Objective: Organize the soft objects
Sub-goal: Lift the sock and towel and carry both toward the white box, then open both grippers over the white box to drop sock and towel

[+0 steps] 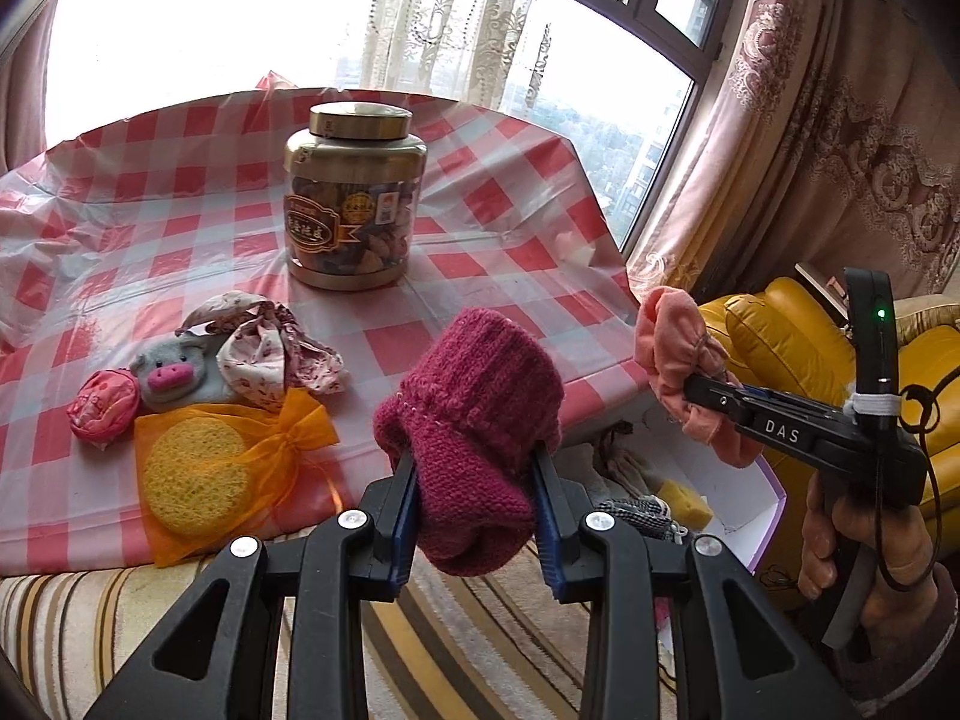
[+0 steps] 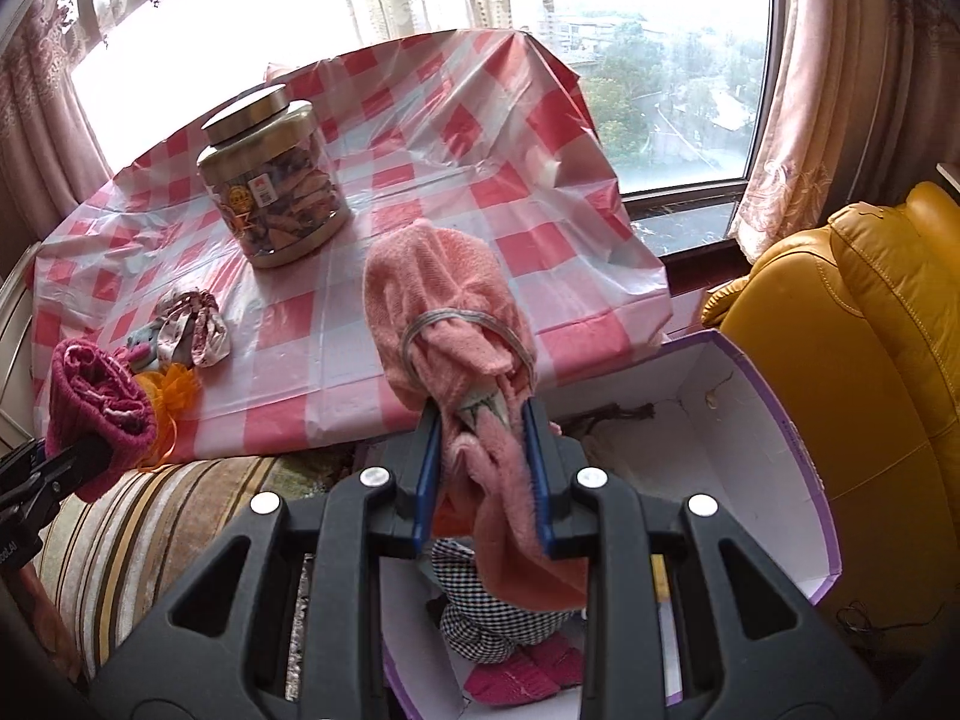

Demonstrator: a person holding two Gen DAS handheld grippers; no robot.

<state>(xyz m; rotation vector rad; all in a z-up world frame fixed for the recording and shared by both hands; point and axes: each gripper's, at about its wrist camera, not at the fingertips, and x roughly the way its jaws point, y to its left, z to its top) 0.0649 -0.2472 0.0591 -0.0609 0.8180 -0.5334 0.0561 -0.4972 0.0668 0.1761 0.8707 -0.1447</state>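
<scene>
My left gripper (image 1: pixel 474 468) is shut on a dark red knitted piece (image 1: pixel 474 414), held above the table's near edge; it also shows in the right wrist view (image 2: pixel 96 402). My right gripper (image 2: pixel 483 438) is shut on a pink towel bundle (image 2: pixel 444 300) tied with a band, held over a white box (image 2: pixel 750 420); the bundle shows in the left wrist view (image 1: pixel 684 360). On the table lie a grey pig toy (image 1: pixel 171 375), a floral cloth (image 1: pixel 270 348), a pink ball (image 1: pixel 102 402) and a yellow sponge in an orange mesh bag (image 1: pixel 198 474).
A gold-lidded snack jar (image 1: pixel 354 198) stands mid-table on the red checked cloth (image 1: pixel 180 198). The box holds a checked cloth (image 2: pixel 492 618) and a pink item (image 2: pixel 522 672). A yellow leather chair (image 2: pixel 870 360) is at the right, a striped sofa (image 2: pixel 150 528) below.
</scene>
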